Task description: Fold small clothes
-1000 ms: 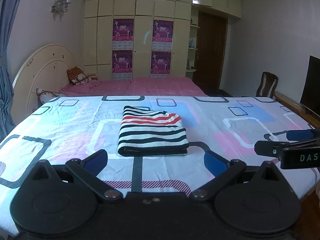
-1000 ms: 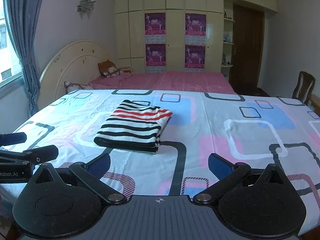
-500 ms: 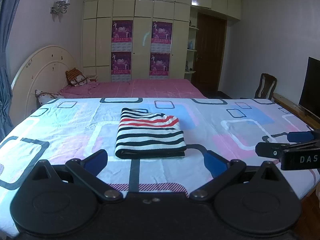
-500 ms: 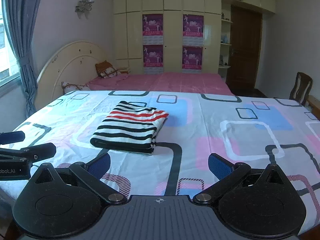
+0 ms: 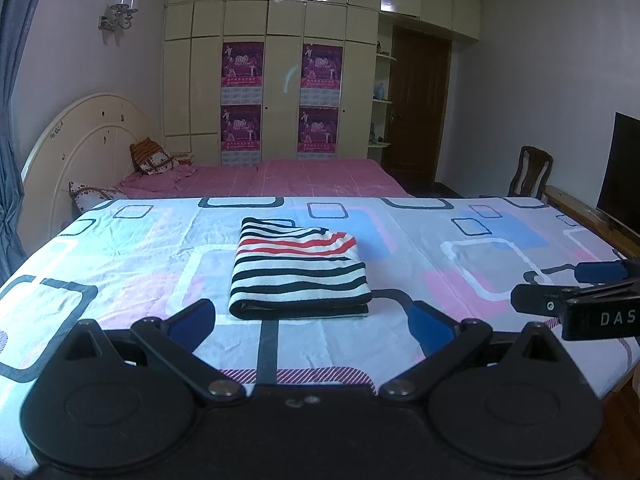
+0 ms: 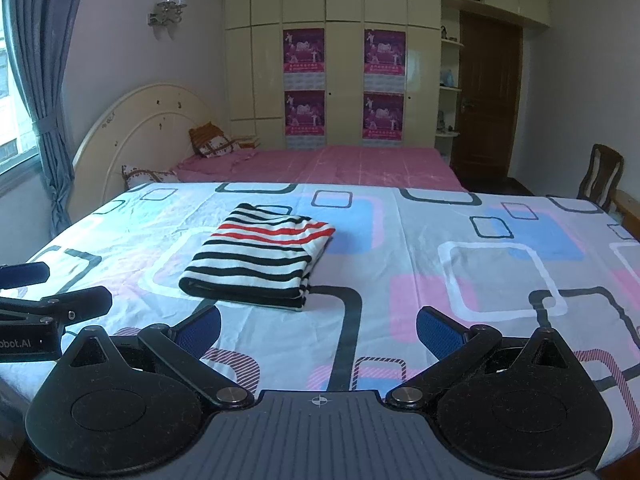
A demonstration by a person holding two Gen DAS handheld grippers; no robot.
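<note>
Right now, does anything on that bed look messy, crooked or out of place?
Nothing stands out. The striped top lies folded in a neat block on the sheet, which has only light wrinkles. Both grippers, left and right, hang open and apart from it.

This is a bedroom in a home. A wide bed (image 6: pixel 500 240) under a sheet printed with rounded squares fills the foreground, its cream arched headboard (image 6: pixel 136 132) at the left with patterned pillows (image 6: pixel 210 142) beside it. A tall cream wardrobe (image 6: pixel 344 72) bearing purple posters (image 6: pixel 304 50) covers the far wall, next to a dark wooden door (image 6: pixel 490 96). A wall sconce (image 6: pixel 170 6), a blue curtain (image 6: pixel 44 80) and a wooden chair (image 6: pixel 604 174) complete the room.
</note>
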